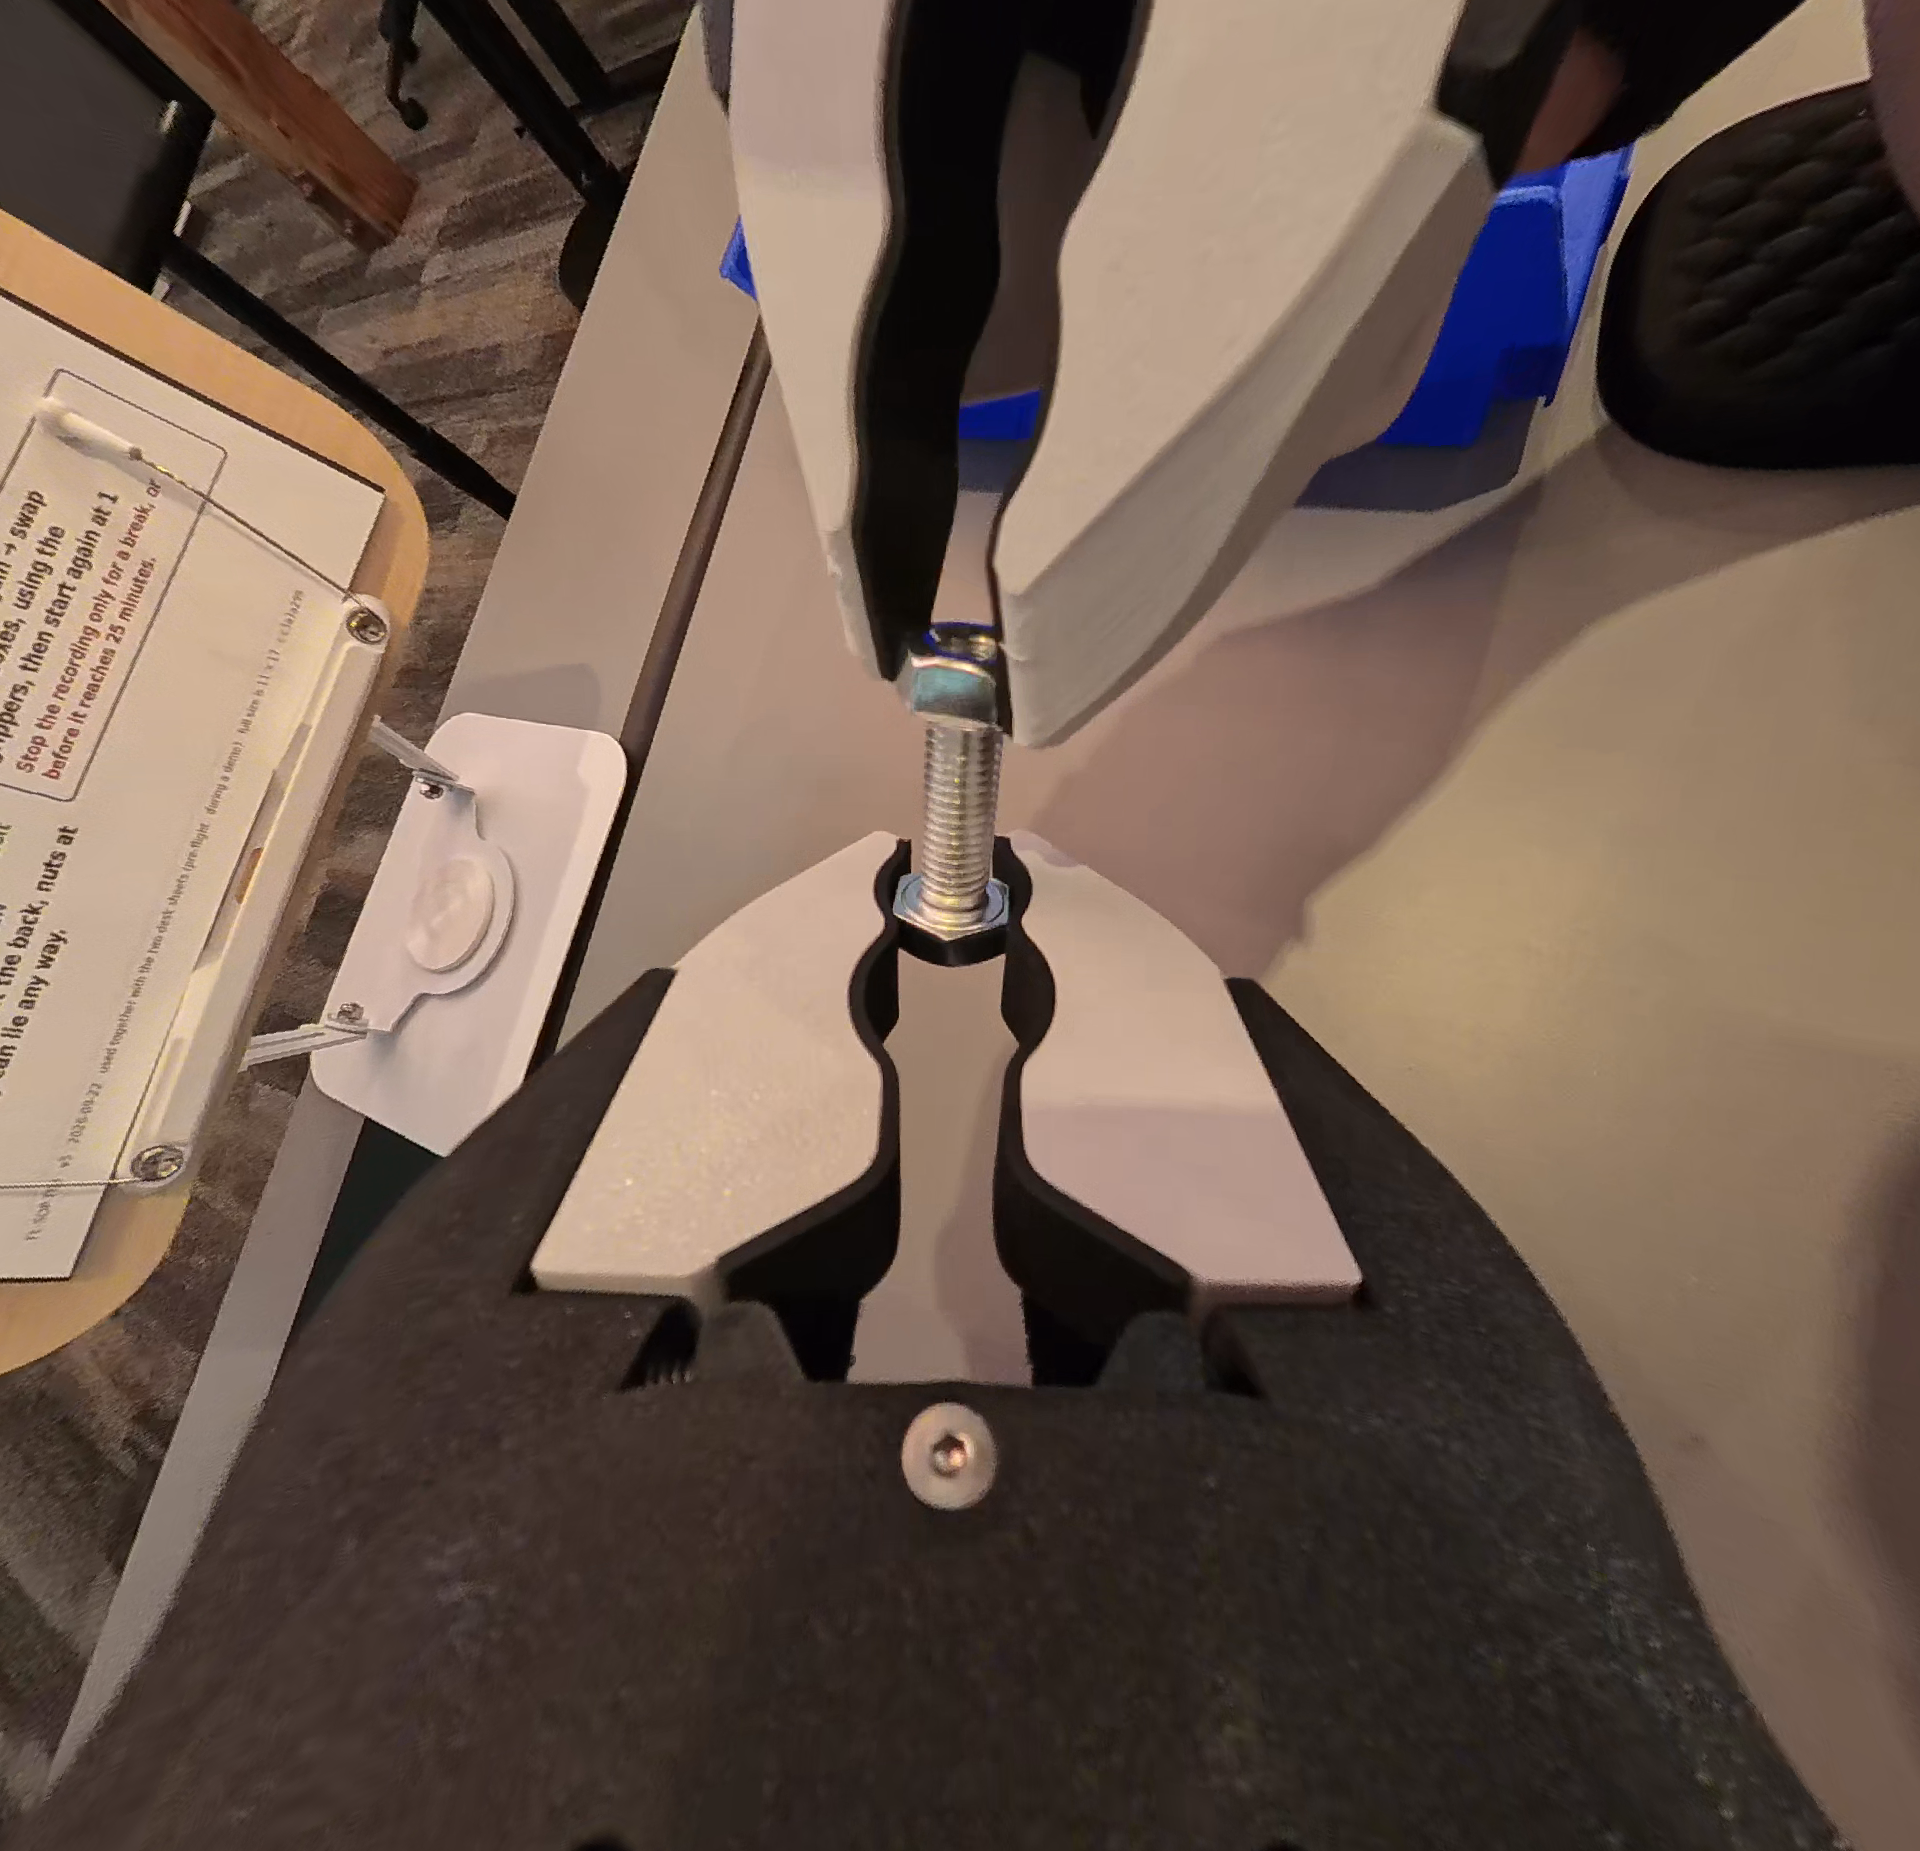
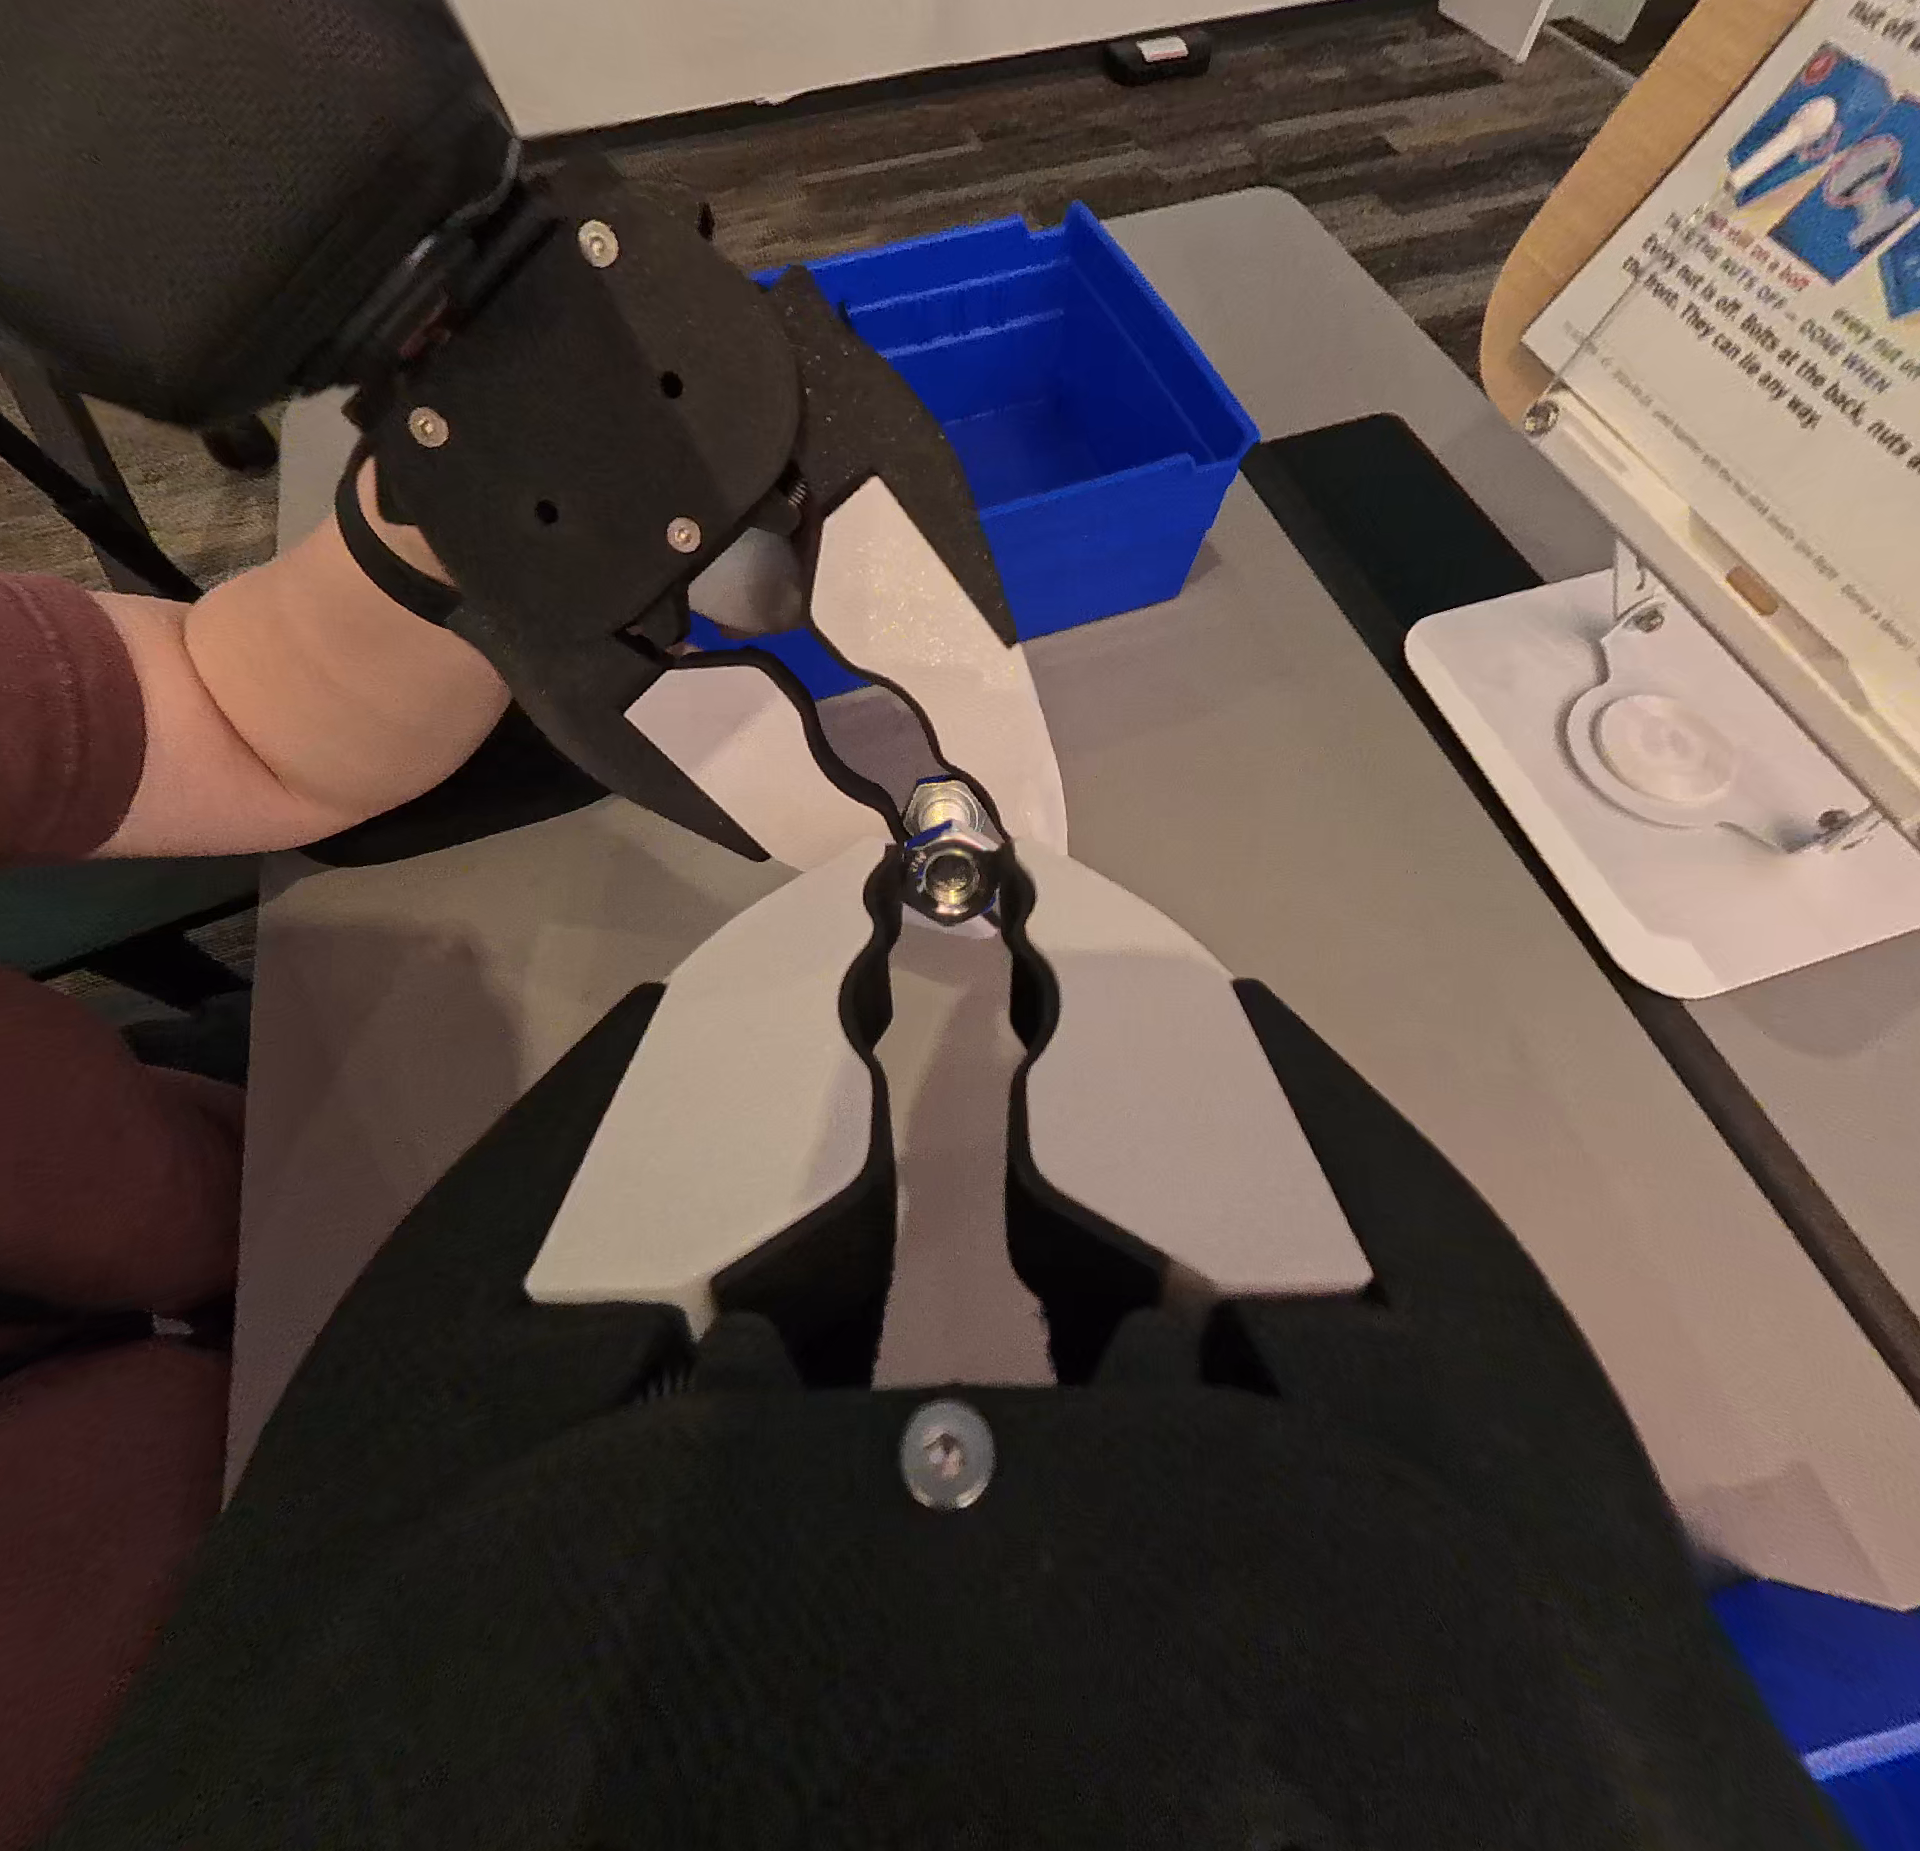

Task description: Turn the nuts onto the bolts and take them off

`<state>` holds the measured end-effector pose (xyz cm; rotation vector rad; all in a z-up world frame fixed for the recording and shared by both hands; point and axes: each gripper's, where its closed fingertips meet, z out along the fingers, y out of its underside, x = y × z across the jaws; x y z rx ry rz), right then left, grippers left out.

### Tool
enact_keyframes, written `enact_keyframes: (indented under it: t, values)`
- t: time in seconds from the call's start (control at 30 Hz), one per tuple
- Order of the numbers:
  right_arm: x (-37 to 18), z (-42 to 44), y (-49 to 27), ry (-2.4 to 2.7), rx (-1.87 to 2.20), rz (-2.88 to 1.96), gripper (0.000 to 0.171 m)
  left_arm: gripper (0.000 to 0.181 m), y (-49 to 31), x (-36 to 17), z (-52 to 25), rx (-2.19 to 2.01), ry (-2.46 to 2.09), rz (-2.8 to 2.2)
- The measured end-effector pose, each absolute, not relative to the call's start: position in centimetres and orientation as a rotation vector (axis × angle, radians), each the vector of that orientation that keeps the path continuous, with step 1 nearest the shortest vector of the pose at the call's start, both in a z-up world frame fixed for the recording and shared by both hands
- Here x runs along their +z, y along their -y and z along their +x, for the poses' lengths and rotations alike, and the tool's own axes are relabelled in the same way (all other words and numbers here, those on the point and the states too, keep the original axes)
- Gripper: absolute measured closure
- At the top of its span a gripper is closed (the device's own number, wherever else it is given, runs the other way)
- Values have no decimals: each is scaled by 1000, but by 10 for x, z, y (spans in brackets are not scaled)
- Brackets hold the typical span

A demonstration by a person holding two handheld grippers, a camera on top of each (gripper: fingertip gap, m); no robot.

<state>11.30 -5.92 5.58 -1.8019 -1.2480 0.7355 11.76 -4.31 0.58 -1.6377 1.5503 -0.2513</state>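
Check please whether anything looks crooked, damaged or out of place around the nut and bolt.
Nothing stands out. The nut appears to sit square on the end of the bolt, pinched by the right gripper, and the left gripper holds the bolt's head end. The blue bin stands upright.

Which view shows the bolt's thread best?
The left wrist view: the bolt runs lengthwise there, its thread bare between the left gripper and the right gripper. The right wrist view looks along the bolt, so the nut hides most of the thread.
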Motion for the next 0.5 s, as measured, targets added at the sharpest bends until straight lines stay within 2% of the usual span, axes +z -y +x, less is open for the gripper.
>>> enact_keyframes:
  t: [0.37,0.5]
  values:
    - [61,109,63,1291,733,-1730,151,167,49,16,121,-359,-1529,-1611]
    - [67,110,62,1279,709,-1696,142,167,51,23,121,-427,-1503,-1598]
